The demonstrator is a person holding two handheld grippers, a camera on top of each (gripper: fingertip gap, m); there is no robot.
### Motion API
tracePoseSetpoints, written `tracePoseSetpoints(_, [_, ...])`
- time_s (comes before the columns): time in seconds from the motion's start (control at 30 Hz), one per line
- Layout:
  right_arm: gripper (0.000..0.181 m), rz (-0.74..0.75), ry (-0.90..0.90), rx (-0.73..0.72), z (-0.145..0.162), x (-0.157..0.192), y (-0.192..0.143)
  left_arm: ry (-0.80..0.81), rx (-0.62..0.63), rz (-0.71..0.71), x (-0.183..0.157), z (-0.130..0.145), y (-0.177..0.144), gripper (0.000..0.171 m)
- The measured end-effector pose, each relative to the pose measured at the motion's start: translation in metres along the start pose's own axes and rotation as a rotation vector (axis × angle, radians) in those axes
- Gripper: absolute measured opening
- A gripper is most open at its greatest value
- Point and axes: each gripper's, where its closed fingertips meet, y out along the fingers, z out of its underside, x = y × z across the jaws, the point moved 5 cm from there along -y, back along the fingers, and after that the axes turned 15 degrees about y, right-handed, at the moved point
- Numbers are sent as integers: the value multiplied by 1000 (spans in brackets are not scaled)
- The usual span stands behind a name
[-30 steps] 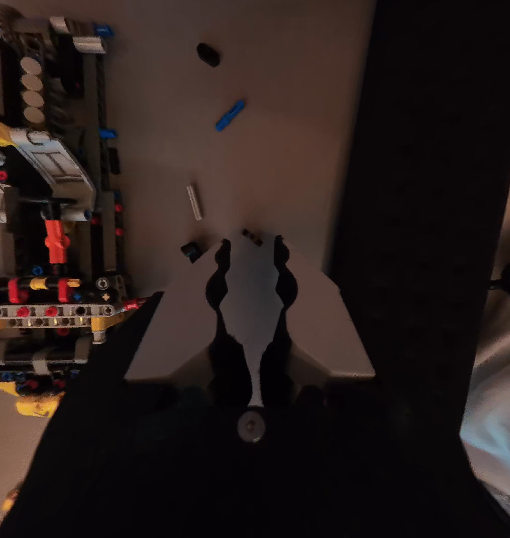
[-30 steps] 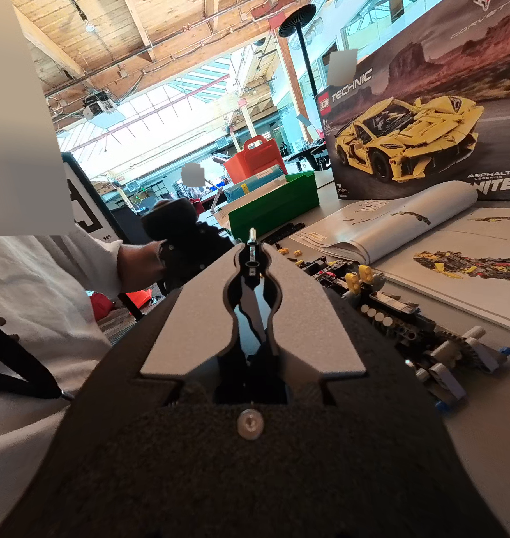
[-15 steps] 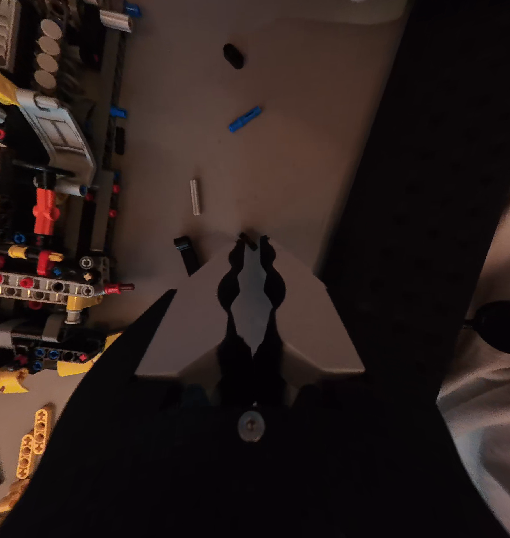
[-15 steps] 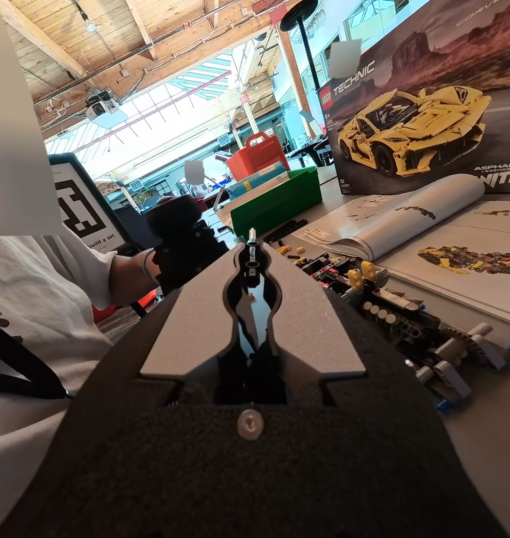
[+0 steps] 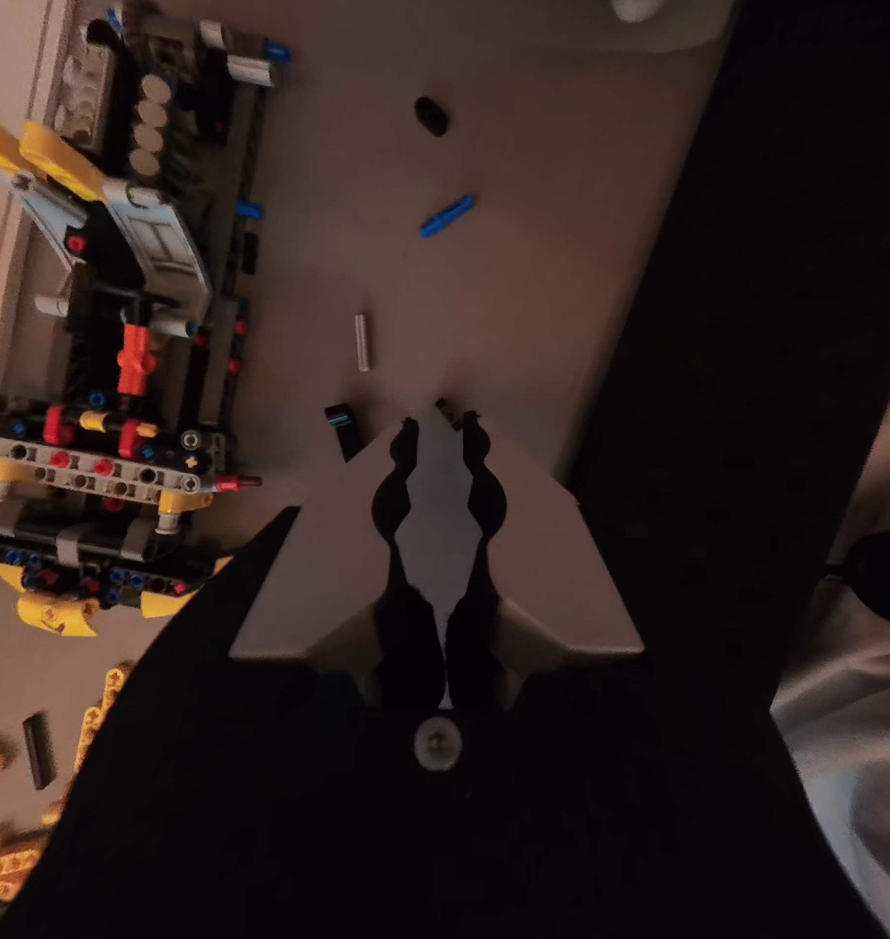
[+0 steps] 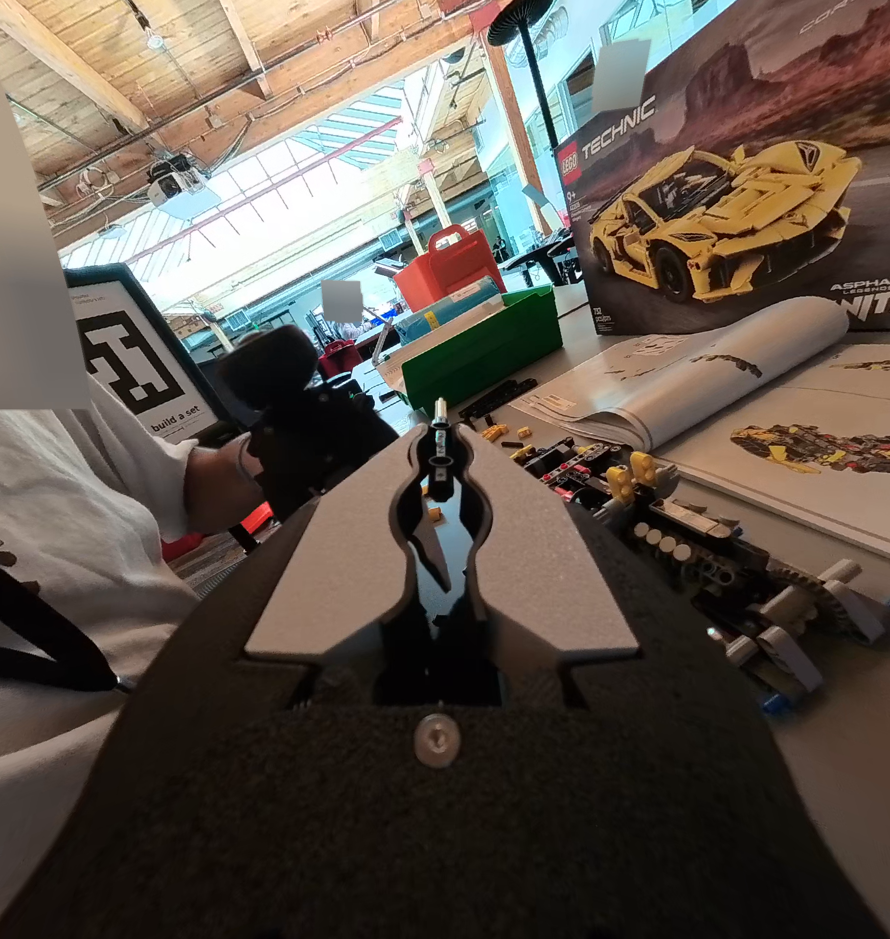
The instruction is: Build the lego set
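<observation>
Patience pays as we lower the left hand-held gripper, fingers parted, around the small black pin near the surface's right edge. Our right hand-held gripper clenches a black connector with axle aloft. Beside the pin lie a grey axle and black piece; the car chassis stands well apart.

Open-plan workshop hall, timber-beam ceiling, skylights, worktables, storage bins
</observation>
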Motion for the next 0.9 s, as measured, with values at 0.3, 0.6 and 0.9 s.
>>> tracePoseSetpoints(0.3, [6,0,1,2,0,0,0,-45,46,-12,2,6,12,1])
tracePoseSetpoints(0.6, [6,190,-104,-146,-14,4,1,-336,-744,-136,73,-25,-52,1])
tracePoseSetpoints(0.9, [5,365,-126,-162,7,7,40,-411,-894,-317,94,-13,-64,1])
